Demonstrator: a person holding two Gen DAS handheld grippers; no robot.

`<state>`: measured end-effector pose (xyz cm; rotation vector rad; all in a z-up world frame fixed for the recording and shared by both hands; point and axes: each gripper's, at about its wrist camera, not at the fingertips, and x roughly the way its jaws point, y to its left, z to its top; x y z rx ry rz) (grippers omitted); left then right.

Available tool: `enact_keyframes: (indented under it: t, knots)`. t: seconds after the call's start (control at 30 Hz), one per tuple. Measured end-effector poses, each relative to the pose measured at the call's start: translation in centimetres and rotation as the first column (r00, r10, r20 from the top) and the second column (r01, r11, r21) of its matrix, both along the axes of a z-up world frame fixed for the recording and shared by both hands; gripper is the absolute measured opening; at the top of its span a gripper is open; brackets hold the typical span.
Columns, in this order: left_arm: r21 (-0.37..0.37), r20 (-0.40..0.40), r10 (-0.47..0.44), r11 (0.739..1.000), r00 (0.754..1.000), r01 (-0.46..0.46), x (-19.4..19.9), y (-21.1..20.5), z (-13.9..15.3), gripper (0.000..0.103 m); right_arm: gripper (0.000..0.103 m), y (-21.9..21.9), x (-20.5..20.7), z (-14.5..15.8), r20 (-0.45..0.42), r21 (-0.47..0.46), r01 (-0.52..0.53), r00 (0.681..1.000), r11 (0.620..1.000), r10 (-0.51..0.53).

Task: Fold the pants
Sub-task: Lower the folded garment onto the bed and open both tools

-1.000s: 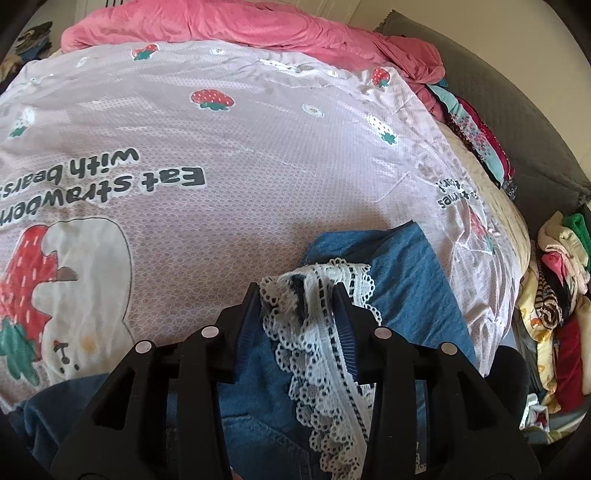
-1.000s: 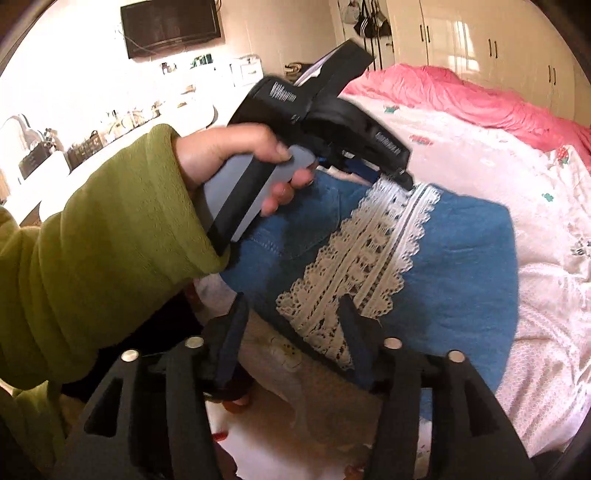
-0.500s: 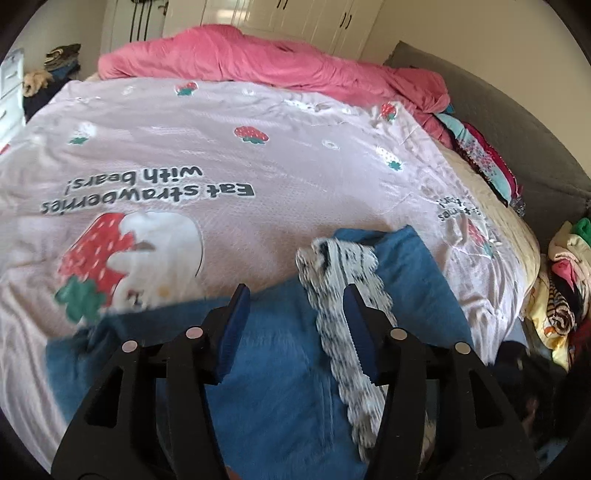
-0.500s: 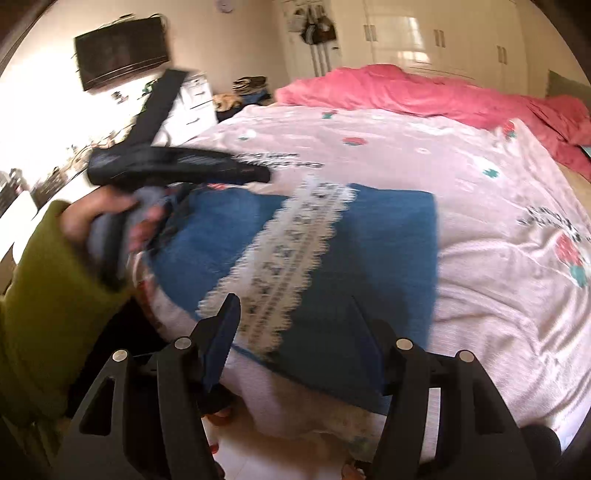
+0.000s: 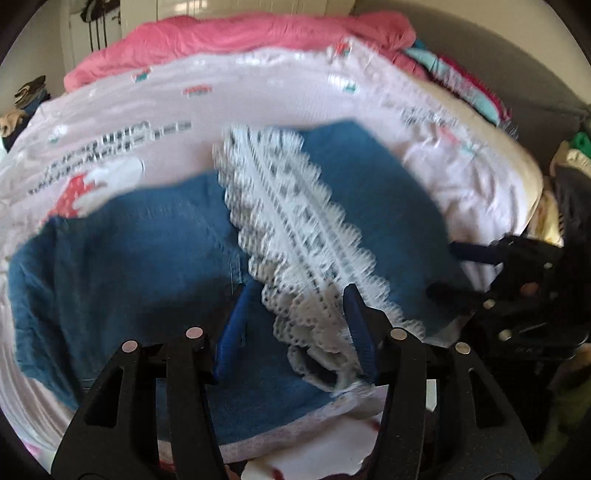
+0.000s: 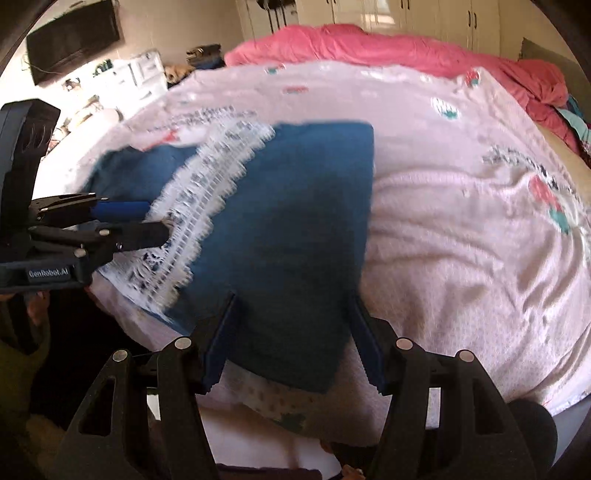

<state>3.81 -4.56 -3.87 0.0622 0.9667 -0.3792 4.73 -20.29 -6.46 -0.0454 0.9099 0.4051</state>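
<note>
blue denim pants [image 5: 140,258] lying flat on pale pink strawberry-print bedspread [image 5: 258,92], near the bed's front edge, partly folded. white lace trim [image 5: 291,218] running diagonally across the denim, near end bunched up. in right wrist view, pants [image 6: 295,206] with straight folded edge on the right, lace trim [image 6: 207,184] on the left part.

left gripper [image 5: 295,328] low over the pants, jaws spread, have just been opening; bunched lace end and denim between the fingers, right fingertip [image 5: 356,314] right at the lace, probably not pinching, blur makes contact hard to call. seen from right wrist view as left gripper [image 6: 155,221] at the lace edge, side-on.

right gripper [image 6: 291,332] jaws spread, have just been opening; near corner of denim between them, pads apart from the cloth. visible in left wrist view too, right gripper [image 5: 450,269] at the pants' right edge.

crumpled pink duvet [image 6: 369,48] at far end of bed. clothes pile [image 5: 472,85] at far right. white wardrobe doors [image 6: 424,14] behind.
</note>
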Motion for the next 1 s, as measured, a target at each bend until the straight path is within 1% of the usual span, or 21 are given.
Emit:
enact_keyframes:
  t: [0.07,0.13,0.2,0.23,0.3,0.43,0.53,0.63,0.7,1.0]
  knots:
    - [-0.012,-0.007,0.006,1.0,1.0,-0.006,-0.1,0.1,-0.1,0.044,0.059,-0.4,-0.1,-0.3,-0.005,0.024,-0.001,1.0,1.0,0.001]
    - [-0.008,0.001,0.009,1.0,1.0,-0.009,-0.3,0.1,0.3,0.044,0.059,-0.6,-0.2,-0.3,-0.005,0.033,-0.003,1.0,0.999,0.004]
    - [-0.01,0.003,0.02,1.0,1.0,-0.019,-0.5,0.3,0.6,0.047,0.059,-0.7,-0.4,-0.2,-0.006,0.041,0.0,1.0,0.999,0.0]
    - [-0.015,0.003,0.02,1.0,1.0,-0.02,-0.6,0.4,0.8,0.047,0.062,-0.9,-0.3,-0.1,-0.009,0.056,0.005,1.0,0.998,-0.004]
    - [-0.025,0.011,0.03,0.999,0.999,-0.03,-0.8,0.7,1.2,0.048,0.066,-1.5,-0.5,0.5,-0.015,0.122,0.016,1.0,0.992,-0.014]
    - [-0.027,0.047,0.064,0.998,0.997,-0.063,-1.3,1.7,2.7,0.052,0.067,-1.7,-0.7,1.9,-0.001,0.175,0.024,1.0,0.984,-0.024]
    - [-0.033,0.067,0.092,0.995,0.993,-0.09,-1.7,2.8,3.6,0.053,0.071,-1.3,-0.9,2.9,0.021,0.176,0.011,1.0,0.984,-0.015]
    - [-0.039,0.08,0.122,0.992,0.989,-0.12,-2.0,3.9,4.2,0.056,0.072,-0.9,-0.9,3.9,0.041,0.176,-0.009,0.999,0.984,0.002]
    - [-0.04,0.084,0.141,0.99,0.987,-0.138,-2.2,4.6,4.5,0.058,0.077,-0.4,-0.9,4.6,0.056,0.16,-0.015,0.998,0.987,0.006]
    - [-0.044,0.097,0.188,0.982,0.977,-0.185,-2.9,7.1,4.8,0.063,0.077,0.9,-0.2,5.6,0.071,0.132,-0.037,0.997,0.991,0.028]
